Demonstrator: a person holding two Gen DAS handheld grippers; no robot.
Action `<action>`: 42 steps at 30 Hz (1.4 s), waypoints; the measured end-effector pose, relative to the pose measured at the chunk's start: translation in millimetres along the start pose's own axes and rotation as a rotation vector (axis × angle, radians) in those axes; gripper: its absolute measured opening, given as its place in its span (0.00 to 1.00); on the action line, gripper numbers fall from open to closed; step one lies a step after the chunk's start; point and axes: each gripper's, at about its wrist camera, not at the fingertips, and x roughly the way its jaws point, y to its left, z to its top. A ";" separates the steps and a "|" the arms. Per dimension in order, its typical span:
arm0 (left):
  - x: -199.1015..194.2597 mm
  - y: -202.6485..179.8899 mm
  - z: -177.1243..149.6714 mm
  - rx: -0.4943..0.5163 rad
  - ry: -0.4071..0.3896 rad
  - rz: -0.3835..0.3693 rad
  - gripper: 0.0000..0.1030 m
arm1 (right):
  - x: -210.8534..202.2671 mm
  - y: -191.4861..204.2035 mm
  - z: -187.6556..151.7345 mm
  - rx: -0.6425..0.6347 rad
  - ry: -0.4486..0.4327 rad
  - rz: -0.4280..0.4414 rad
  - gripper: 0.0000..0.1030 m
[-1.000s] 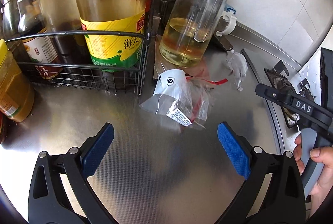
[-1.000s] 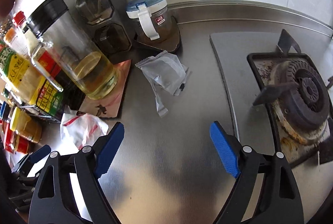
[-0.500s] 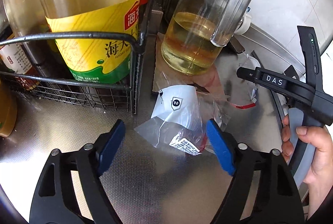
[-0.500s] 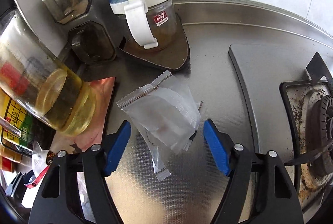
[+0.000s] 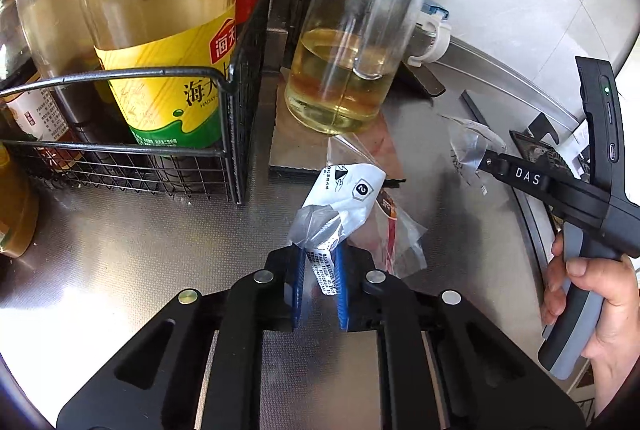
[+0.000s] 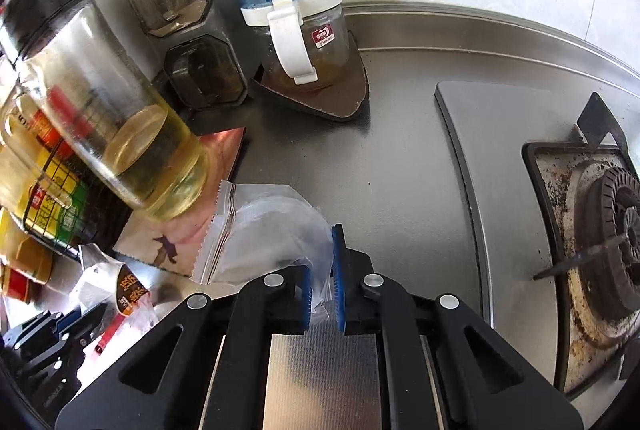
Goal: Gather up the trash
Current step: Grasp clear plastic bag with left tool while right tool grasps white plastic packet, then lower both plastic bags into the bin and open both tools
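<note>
Left gripper (image 5: 319, 280): jaws closing, blue pads pressed on the lower end of a crumpled white and clear wrapper (image 5: 340, 206), which lies on the steel counter (image 5: 132, 262). Just beyond the wrapper, a glass oil jug (image 5: 352, 42) stands on a mat. To its left, a wire rack (image 5: 224, 134) holds a yellow-labelled bottle (image 5: 168, 42).

Right gripper (image 6: 322, 294): clamped on the near edge of a clear zip bag (image 6: 264, 230), which rises from the counter beside the same oil jug. Behind it, a blue-lidded jar (image 6: 300, 34) sits on a dark pad. Two grey dispensers (image 6: 188, 30) stand against the wall. A stove burner (image 6: 616, 226) lies well apart on the right side.

A hand (image 5: 600, 294) holds the right gripper's handle in the left wrist view.
</note>
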 end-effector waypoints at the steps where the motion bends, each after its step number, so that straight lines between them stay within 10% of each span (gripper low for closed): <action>1: -4.5 -1.9 -2.3 0.001 -0.002 -0.001 0.10 | -5.3 -1.0 -3.7 0.004 0.003 0.010 0.10; 26: -162.3 -86.5 -163.5 0.028 -0.024 0.007 0.08 | -176.9 -17.4 -174.6 -0.013 0.016 0.118 0.10; 42: -161.7 -85.2 -293.8 -0.003 0.126 0.015 0.08 | -183.4 -21.3 -320.6 0.012 0.195 0.180 0.10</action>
